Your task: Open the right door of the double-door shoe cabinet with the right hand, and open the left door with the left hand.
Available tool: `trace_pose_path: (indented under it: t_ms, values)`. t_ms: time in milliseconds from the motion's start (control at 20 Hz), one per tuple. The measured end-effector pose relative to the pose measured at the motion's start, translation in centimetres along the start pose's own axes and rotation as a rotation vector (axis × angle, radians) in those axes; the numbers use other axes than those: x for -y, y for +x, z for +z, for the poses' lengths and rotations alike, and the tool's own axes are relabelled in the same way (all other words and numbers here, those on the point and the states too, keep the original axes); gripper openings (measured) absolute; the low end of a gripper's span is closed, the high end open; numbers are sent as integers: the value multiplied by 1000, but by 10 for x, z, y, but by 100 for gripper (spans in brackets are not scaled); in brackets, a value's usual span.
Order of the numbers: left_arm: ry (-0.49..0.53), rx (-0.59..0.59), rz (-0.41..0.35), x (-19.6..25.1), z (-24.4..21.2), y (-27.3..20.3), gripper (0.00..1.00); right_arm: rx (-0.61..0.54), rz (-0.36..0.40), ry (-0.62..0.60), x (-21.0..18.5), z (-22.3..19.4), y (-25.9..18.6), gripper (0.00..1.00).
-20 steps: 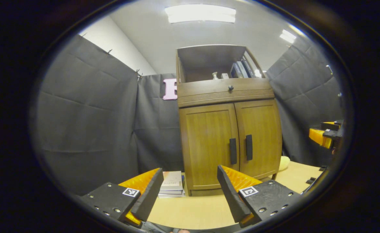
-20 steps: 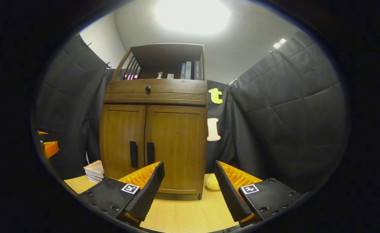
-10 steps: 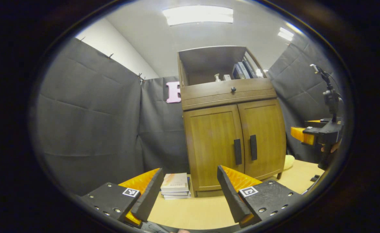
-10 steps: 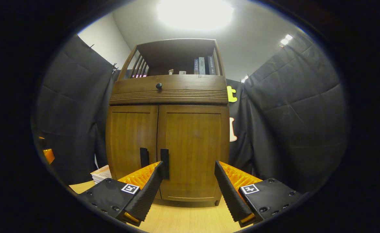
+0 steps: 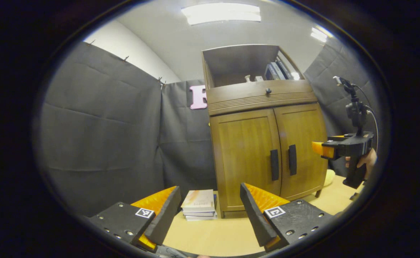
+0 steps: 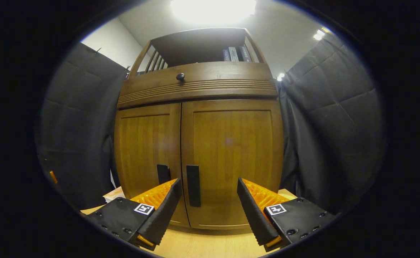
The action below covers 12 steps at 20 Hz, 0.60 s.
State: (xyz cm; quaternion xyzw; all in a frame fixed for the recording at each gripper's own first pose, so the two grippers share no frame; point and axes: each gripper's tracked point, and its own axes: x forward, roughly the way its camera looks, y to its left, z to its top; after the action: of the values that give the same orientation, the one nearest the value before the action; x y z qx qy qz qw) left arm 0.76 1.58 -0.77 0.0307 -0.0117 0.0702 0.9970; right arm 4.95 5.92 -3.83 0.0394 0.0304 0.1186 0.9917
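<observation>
Still risky: right gripper (image 6: 207,200), jaws wide, near black bar handle (image 6: 193,185) of brown wooden right door (image 6: 231,157); off-centre approach could miss it.

light wood table (image 5: 210,236) carries shoe cabinet (image 5: 263,143), book stack (image 5: 199,205) beside it.

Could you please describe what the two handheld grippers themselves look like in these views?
The left gripper and the right gripper each have black wedge-shaped jaws backed by ribbed orange plastic, on black screwed blocks bearing square black-and-white markers. Seen side-on, the right gripper carries a black cabled post.
</observation>
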Motion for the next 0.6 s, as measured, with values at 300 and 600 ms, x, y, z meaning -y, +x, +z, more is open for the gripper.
trace_pose_path:
  t_ms: [300, 600]
  values:
    - [7, -23, 52, -13, -11, 32, 95, -50, 36, 8, -11, -15, 27, 96]
    - [8, -63, 93, -21, -26, 51, 95, -99, 51, 13, -17, -30, 56, 92]
